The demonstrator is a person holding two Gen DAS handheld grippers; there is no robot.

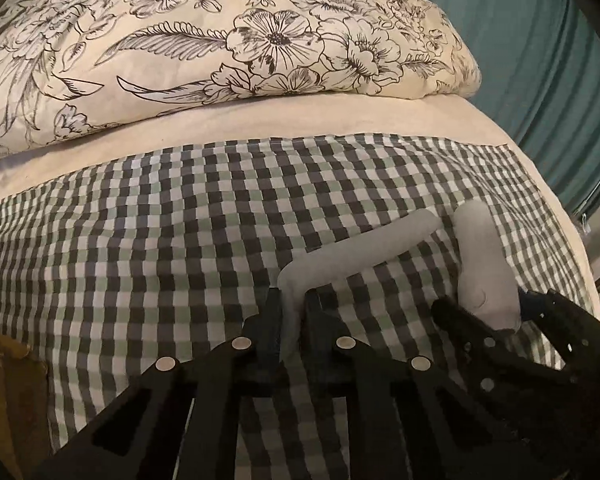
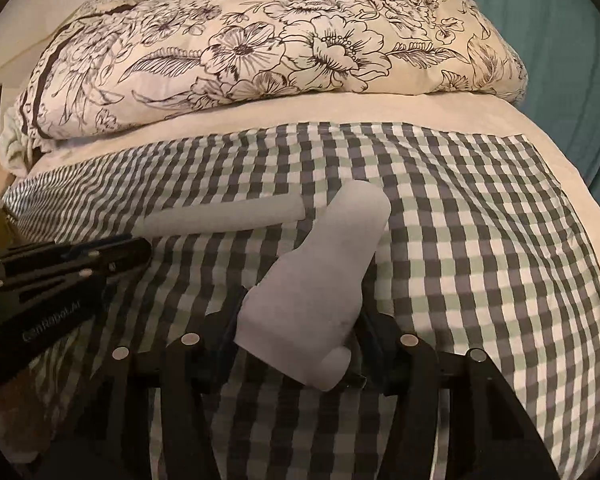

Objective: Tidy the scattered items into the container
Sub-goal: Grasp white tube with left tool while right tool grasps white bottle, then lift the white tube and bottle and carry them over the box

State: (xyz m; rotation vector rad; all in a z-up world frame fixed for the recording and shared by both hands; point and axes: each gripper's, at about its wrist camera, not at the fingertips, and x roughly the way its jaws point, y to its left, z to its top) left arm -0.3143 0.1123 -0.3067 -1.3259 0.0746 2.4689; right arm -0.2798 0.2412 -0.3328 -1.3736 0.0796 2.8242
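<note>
Fingers of the left gripper (image 1: pixel 294 300) are pinched on the heel bend of a long pale grey fabric sock (image 1: pixel 364 246) lying flat on the grey, green and white checked cloth (image 1: pixel 160 240). Fingers of the right gripper (image 2: pixel 296 320) flank the cuff end of a second, folded pale grey sock (image 2: pixel 324 264) just beside the first, on the same cloth; pad contact appears made but cannot be confirmed. No container is visible in either view. Risks: a thin pinch on soft fabric may slip on lifting; the pads may also catch the checked cloth and drag it; the trailing sock ends may snag each other.
</note>
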